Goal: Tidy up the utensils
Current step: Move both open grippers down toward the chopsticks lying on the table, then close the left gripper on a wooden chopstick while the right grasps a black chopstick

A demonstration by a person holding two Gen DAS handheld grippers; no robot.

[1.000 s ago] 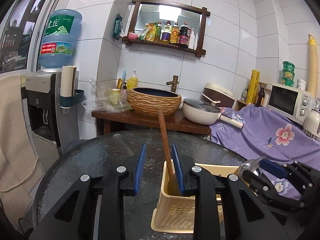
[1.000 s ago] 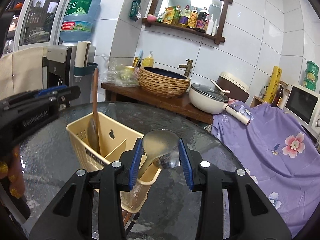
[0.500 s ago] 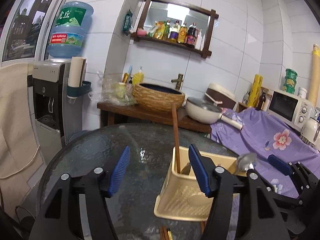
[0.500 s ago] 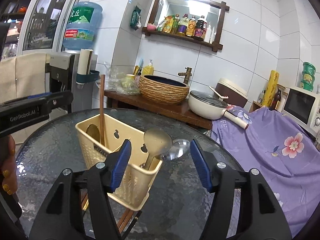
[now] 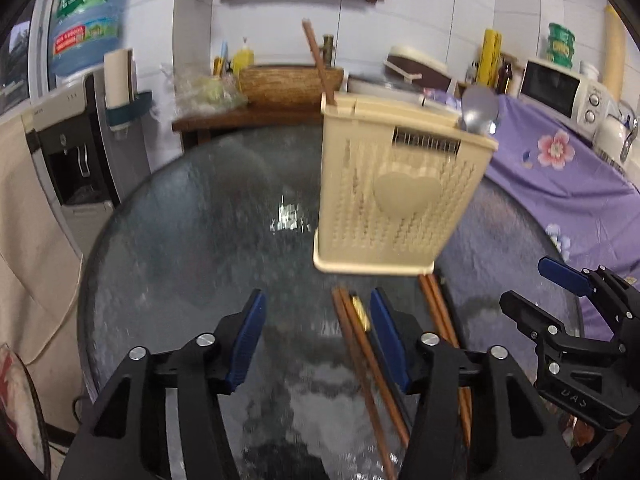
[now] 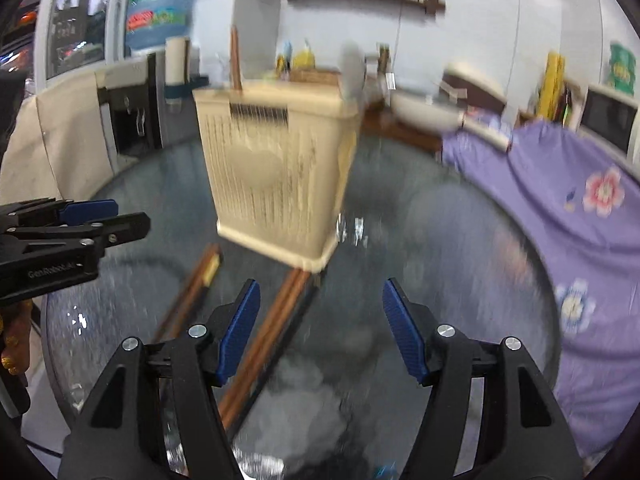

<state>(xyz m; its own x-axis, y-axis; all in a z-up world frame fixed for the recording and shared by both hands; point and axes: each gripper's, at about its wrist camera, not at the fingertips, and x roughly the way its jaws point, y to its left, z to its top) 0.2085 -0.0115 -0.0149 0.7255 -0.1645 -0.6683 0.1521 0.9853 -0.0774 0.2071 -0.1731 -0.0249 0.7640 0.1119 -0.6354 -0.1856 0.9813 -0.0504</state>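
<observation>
The left gripper [image 5: 316, 338] was closing, chopsticks [image 5: 362, 350] on the table [image 5: 192, 232] between its jaws, untouched. The right gripper [image 6: 320, 328] stood open, empty. Both frames blurred; the caddy [image 5: 396, 192] hid a spoon [image 5: 480, 110] and stick [image 5: 318, 66] below its rim.

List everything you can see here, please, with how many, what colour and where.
Utensil basket: one, cream, on the glass table.
Wooden spoon: one, brown, handle sticking out of the basket.
Ladle: one, silver, in the basket's other end.
Chopsticks: several, brown, lying on the table in front of the basket.
Table: one, dark glass, round.
Cloth: one, purple with flowers, right of the table.
Microwave: one, white, far right.
Water bottle: one, blue, on the dispenser at left.
Left gripper: black with blue pads, closing, above the chopsticks.
Right gripper: same colours, open, empty.
</observation>
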